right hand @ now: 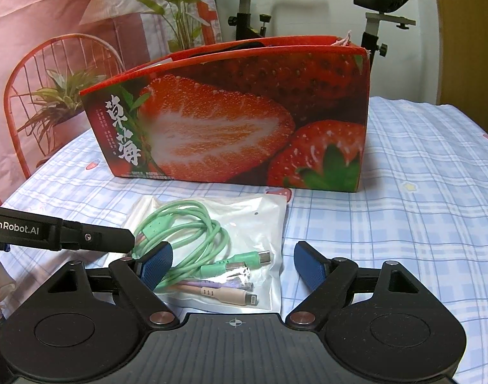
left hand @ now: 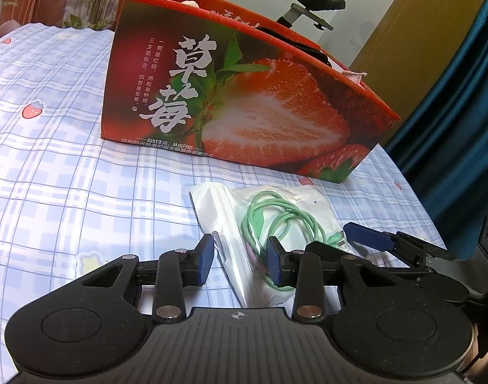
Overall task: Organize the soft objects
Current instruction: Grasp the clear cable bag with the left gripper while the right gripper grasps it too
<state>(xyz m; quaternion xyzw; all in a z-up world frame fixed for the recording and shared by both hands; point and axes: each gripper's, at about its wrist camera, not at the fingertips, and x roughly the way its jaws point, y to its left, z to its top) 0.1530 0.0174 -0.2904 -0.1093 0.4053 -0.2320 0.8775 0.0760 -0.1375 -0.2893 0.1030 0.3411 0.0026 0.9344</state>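
The bag of cables (right hand: pixel 212 249) lies flat on the checked cloth (right hand: pixel 404 192) just before the strawberry box (right hand: pixel 231 121), between the open, empty jaws of the left gripper (left hand: pixel 240 260) and right gripper (right hand: pixel 234 267)

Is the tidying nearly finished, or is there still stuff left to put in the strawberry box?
Partly done: the strawberry box already has some things poking over its rim. In hand: nothing yet. Both the left tongs and the right tongs are open around the clear bag of cables, which lies flat on the checked cloth in front of the box. Left: grip that bag and drop it in.
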